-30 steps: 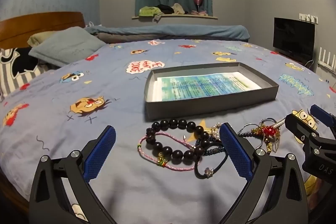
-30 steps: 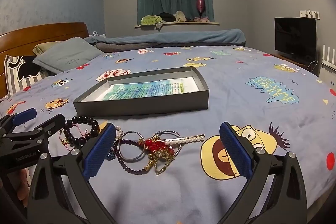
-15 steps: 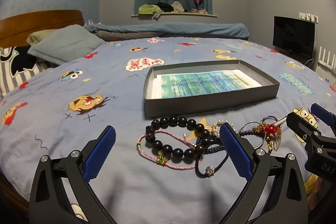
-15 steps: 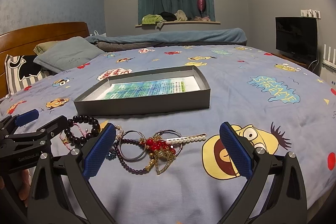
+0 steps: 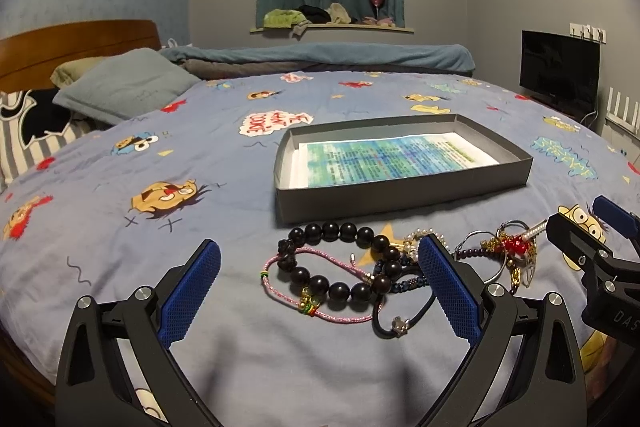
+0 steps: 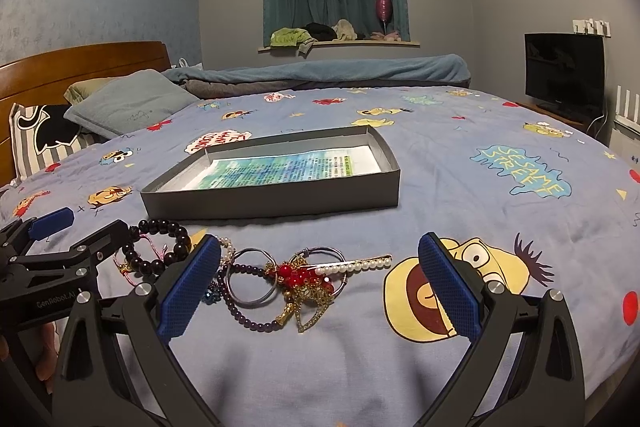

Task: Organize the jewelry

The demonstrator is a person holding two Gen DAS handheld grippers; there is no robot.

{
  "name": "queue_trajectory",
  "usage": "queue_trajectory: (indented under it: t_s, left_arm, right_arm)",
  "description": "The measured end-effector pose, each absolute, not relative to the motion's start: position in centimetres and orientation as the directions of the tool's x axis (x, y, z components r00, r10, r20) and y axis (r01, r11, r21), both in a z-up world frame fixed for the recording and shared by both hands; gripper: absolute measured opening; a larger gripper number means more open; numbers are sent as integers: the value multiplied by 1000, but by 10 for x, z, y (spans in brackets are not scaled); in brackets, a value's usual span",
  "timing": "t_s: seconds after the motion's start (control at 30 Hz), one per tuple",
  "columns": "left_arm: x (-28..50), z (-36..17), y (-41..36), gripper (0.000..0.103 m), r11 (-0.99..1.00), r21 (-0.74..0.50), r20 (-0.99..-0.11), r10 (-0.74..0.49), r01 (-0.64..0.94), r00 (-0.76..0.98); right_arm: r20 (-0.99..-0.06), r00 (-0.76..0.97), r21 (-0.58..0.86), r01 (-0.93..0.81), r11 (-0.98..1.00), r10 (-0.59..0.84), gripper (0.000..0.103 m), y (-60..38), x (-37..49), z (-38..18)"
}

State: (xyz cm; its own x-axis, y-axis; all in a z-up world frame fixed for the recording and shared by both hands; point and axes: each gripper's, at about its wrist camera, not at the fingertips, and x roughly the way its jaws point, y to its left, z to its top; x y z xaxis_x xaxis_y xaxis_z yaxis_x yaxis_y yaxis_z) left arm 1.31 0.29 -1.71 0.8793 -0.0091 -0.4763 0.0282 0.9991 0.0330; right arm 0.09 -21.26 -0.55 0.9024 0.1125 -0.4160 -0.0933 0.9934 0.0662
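Both grippers are spread wide and holding nothing: the left gripper has the black bead bracelet and pink cord bracelet lying between its fingers, and the right gripper frames the red-beaded gold ornament and pearl hairpin. Just beyond the jewelry sits a shallow grey box, with only a printed sheet inside.

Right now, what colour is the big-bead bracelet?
Black, glossy round beads; clearest in the left wrist view.
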Motion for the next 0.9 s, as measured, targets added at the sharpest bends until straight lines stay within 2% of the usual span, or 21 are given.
queue_trajectory:
  t_s: [0.9]
  left_arm:
    - [11,-15,2,98,999,30,-483,-13,32,875]
  right_arm:
    - [-419,900,69,-98,993,118,98,-213,2,-6]
